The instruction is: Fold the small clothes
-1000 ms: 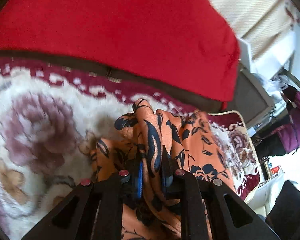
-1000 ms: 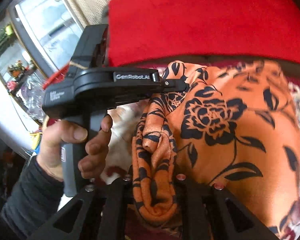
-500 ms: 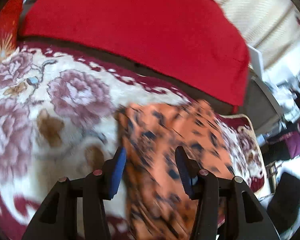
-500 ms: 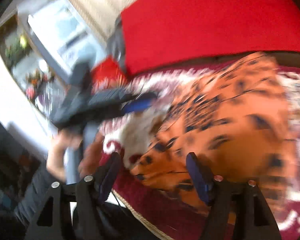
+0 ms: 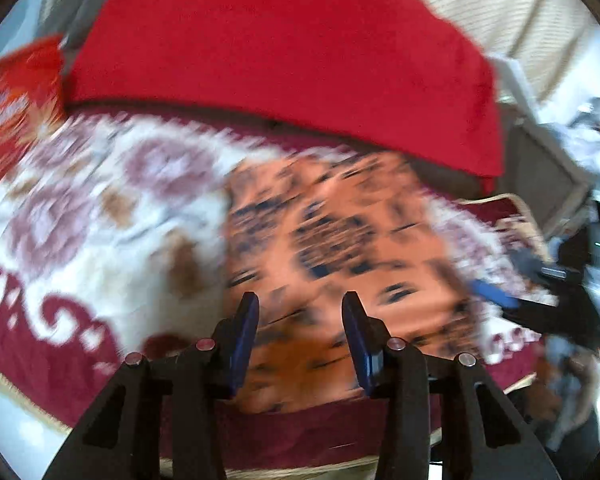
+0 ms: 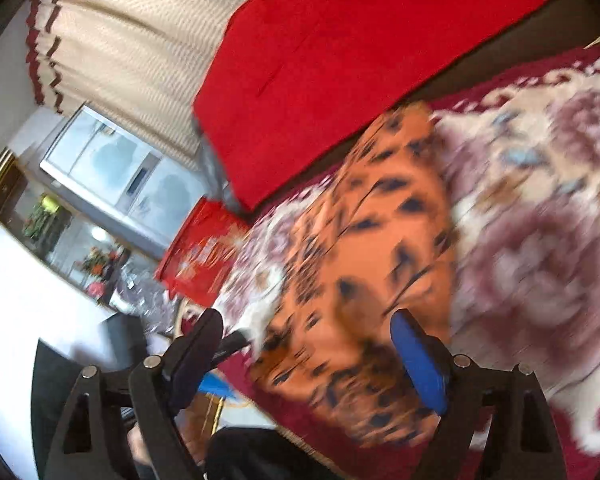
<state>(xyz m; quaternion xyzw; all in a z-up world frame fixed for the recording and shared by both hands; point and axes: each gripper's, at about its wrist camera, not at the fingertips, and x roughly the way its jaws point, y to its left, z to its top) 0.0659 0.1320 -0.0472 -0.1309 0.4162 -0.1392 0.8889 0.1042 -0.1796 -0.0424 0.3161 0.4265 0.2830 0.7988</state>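
An orange cloth with a black flower print (image 5: 332, 248) lies spread flat on the floral blanket (image 5: 100, 208); motion blurs both views. My left gripper (image 5: 300, 312) hovers over the cloth's near edge. Its jaws are closing, their blue pads are apart, and nothing is pinched between them. In the right wrist view the same cloth (image 6: 372, 272) runs from the centre down to the fingers. My right gripper (image 6: 308, 320) is over its near end with jaws opening wide, and its pads are off the fabric.
A big red cushion (image 5: 284, 48) lines the back of the blanket, with a red patterned pillow (image 5: 16, 100) at the far left. A beige curtain (image 6: 120, 40), a window (image 6: 112, 168) and cluttered shelves lie beyond the blanket's edge.
Both grippers were shut on bunched folds of the orange cloth a second ago. They have let go, opened and drawn back, and the cloth now lies flat.
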